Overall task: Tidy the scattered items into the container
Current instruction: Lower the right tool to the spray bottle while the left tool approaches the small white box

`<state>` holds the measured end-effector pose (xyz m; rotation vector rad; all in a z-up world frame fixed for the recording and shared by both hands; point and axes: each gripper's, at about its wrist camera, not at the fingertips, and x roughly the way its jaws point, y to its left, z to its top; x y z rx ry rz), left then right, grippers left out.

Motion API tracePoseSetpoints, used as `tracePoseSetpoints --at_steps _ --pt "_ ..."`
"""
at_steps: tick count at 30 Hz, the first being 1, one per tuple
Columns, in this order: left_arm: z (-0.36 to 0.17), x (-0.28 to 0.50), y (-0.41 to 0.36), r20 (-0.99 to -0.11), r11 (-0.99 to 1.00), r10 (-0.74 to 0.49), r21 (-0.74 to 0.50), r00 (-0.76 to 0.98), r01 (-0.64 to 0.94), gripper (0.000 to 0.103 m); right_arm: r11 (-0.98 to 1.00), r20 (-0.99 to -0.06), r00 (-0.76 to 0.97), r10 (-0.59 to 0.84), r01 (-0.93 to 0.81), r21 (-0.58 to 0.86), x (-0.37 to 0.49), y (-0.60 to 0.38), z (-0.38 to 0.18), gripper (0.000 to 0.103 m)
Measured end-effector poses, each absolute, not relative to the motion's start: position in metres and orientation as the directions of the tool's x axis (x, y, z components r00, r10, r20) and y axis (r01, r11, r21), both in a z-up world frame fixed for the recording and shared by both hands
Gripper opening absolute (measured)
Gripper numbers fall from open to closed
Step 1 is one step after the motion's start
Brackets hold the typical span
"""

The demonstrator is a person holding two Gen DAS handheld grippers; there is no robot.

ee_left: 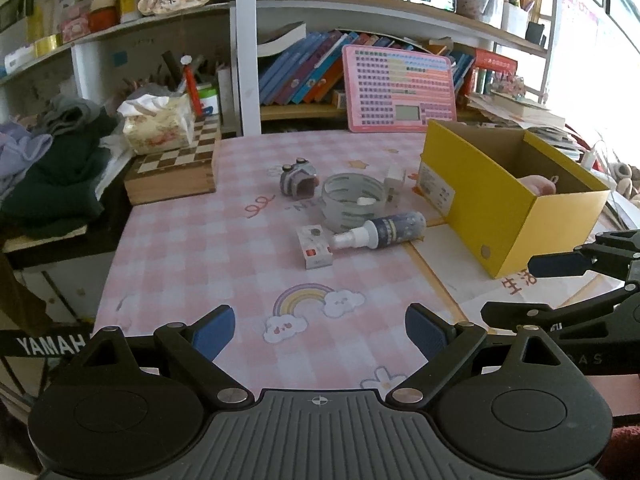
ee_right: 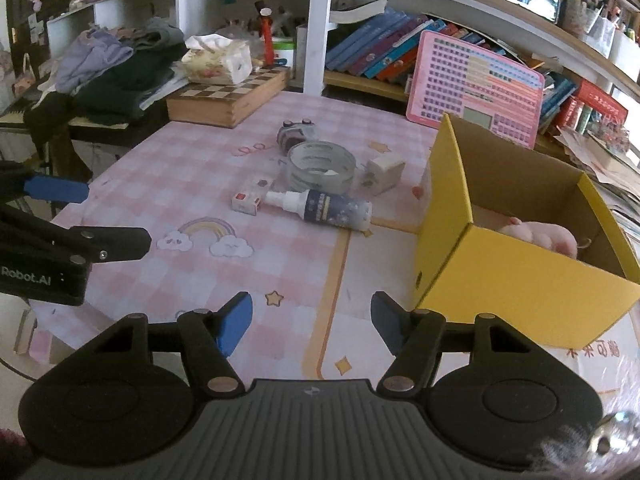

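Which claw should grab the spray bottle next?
Probably the right claw: it is empty, with the spray bottle ahead and the yellow box beside it. The left claw is also open, but farther from the box.

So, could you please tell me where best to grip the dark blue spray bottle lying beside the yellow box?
Probably across the dark blue spray bottle's wide body, from above: it lies flat, its narrow white nozzle nearly touching the small white carton.
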<state>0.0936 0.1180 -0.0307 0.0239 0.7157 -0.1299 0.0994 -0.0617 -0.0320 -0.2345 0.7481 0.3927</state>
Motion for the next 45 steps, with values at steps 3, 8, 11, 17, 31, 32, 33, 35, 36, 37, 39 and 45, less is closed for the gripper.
tracePoseSetpoints --at_steps 3,8,11,17,31,32,33,35,36,37,39,45 --pt "-0.034 0.104 0.119 -0.663 0.992 -0.101 -0.011 0.742 0.125 0.094 0.895 -0.702 0.658 0.272 -0.44 -0.066 0.109 -0.058 -0.034 0.064" --pt "-0.035 0.123 0.121 -0.662 0.993 -0.094 -0.01 0.743 0.116 0.094 0.879 -0.711 0.642 0.286 -0.472 -0.072 0.129 -0.051 -0.037 0.064" --pt "-0.038 0.137 0.121 -0.665 0.994 -0.085 -0.005 0.742 0.11 0.094 0.869 -0.717 0.633 0.293 -0.489 -0.077 0.142 -0.048 -0.039 0.062" --pt "-0.046 0.162 0.118 -0.68 0.994 -0.086 -0.004 0.728 0.113 0.093 0.842 -0.731 0.613 0.299 -0.53 -0.1 0.167 -0.039 -0.042 0.052" --pt "-0.076 0.215 0.113 -0.719 0.995 -0.076 -0.01 0.691 0.1 0.086 0.809 -0.755 0.589 0.289 -0.572 -0.137 0.221 -0.029 -0.042 0.051" --pt "-0.079 0.22 0.112 -0.722 0.995 -0.07 -0.004 0.688 0.097 0.086 0.807 -0.757 0.584 0.292 -0.575 -0.133 0.224 -0.029 -0.042 0.051" --pt "-0.081 0.224 0.11 -0.724 0.995 -0.066 0.001 0.687 0.096 0.085 0.808 -0.758 0.579 0.3 -0.576 -0.12 0.227 -0.03 -0.041 0.051" --pt "-0.085 0.231 0.109 -0.729 0.995 -0.063 0.007 0.682 0.099 0.083 0.811 -0.761 0.573 0.304 -0.575 -0.109 0.232 -0.03 -0.041 0.051" --pt "-0.087 0.235 0.108 -0.733 0.995 -0.061 0.01 0.678 0.1 0.081 0.811 -0.761 0.573 0.302 -0.575 -0.111 0.235 -0.031 -0.041 0.051" --pt "-0.089 0.238 0.107 -0.737 0.995 -0.061 0.011 0.673 0.103 0.079 0.811 -0.762 0.573 0.301 -0.574 -0.111 0.237 -0.031 -0.041 0.051" --pt "-0.092 0.242 0.104 -0.746 0.994 -0.064 0.012 0.663 0.111 0.077 0.811 -0.768 0.565 0.3 -0.575 -0.106 0.241 -0.031 -0.041 0.051" --pt "-0.103 0.25 0.102 -0.777 0.991 -0.059 0.029 0.627 0.129 0.06 0.794 -0.785 0.542 0.299 -0.598 -0.11 0.25 -0.025 -0.046 0.051"
